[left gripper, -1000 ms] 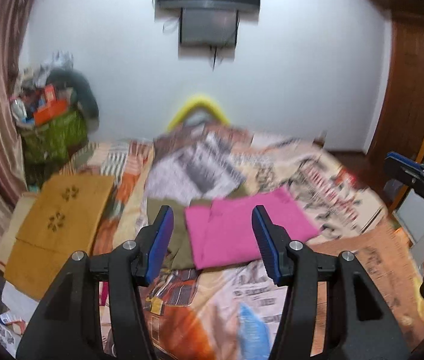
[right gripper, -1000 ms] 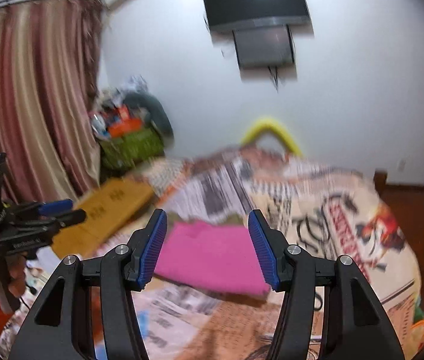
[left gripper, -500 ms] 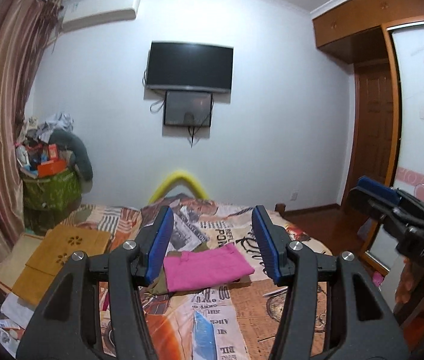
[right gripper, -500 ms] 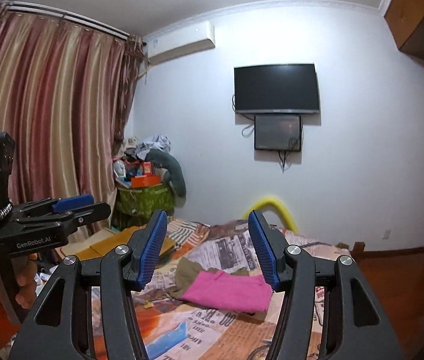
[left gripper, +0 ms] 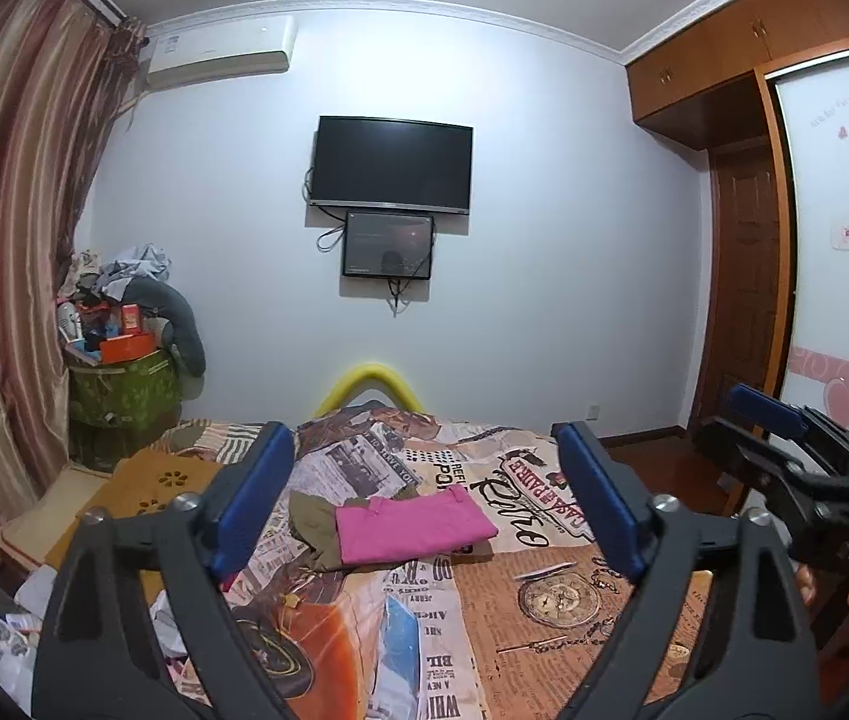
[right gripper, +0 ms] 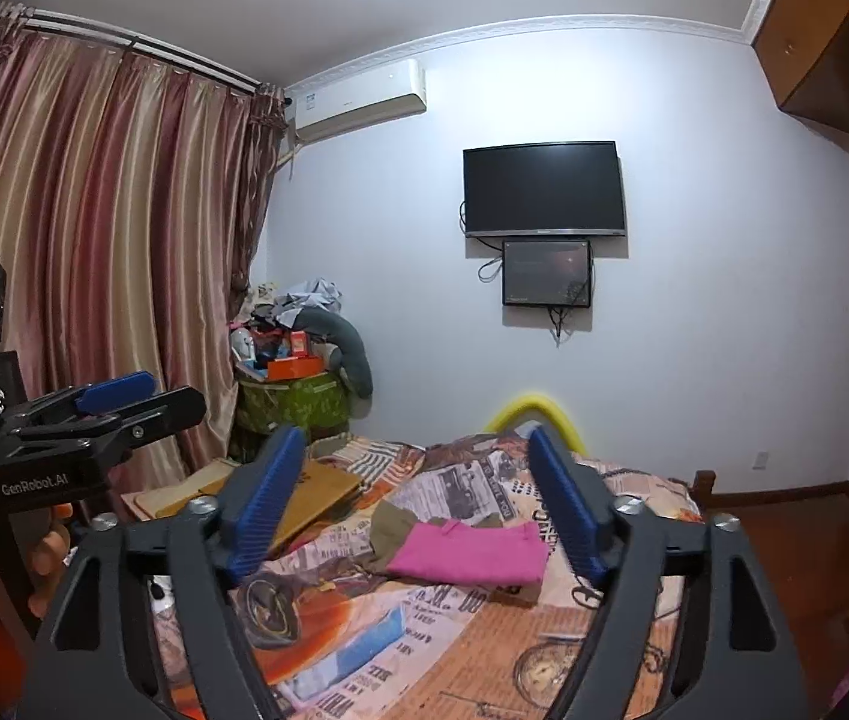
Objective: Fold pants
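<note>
Pink pants lie folded into a flat rectangle on the bed, partly on top of an olive garment. They also show in the right wrist view, with the olive garment at their left. My left gripper is open and empty, held well back from the bed and above it. My right gripper is open and empty, likewise far from the pants. Each gripper shows in the other's view, the right one and the left one.
The bed has a newspaper-print cover. A tan flat board lies at its left edge. A green bin piled with clutter stands by the curtain. A TV hangs on the far wall. A wooden door is at right.
Both grippers have pulled back and up from the bed, so the pink pants look smaller and farther. The pants stay folded in place.
</note>
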### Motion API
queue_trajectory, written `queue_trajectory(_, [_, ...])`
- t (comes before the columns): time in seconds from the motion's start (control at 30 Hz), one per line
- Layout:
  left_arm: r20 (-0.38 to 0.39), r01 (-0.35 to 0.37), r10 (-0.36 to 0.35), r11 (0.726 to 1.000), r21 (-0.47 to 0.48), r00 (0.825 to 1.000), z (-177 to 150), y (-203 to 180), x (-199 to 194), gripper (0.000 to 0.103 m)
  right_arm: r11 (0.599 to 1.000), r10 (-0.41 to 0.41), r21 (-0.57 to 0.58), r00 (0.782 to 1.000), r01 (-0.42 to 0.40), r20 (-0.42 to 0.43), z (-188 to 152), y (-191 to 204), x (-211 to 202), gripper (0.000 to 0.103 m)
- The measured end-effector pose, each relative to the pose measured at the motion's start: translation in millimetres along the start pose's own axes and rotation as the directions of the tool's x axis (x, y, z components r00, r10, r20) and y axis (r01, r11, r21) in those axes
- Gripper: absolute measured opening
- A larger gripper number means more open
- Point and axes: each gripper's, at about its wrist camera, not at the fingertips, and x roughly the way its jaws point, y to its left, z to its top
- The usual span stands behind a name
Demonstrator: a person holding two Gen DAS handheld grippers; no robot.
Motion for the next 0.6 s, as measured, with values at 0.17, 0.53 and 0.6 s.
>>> queue_trajectory(0.17, [0.011,0.003,-0.003,1.000,-0.021,1.000,-3,2,-9,0.102,1.000,-0.019,0.004,1.000,0.019,0.003,-2,3,-7,0.095])
queue_trajectory(0.53, [0.012,-0.021,0.021,1.000,-0.013,1.000,-10,-3,-16,0.103,0.999,-0.038,0.024,0.999,0.038,0.008,-11,2,-16,0.103])
queue_trajectory(0.6, [0.011,-0.019,0.019,1.000,-0.014,1.000,-10,-3,-15,0.103,0.999,-0.039,0.024,0.999,0.039,0.006,-12,2,-17,0.103])
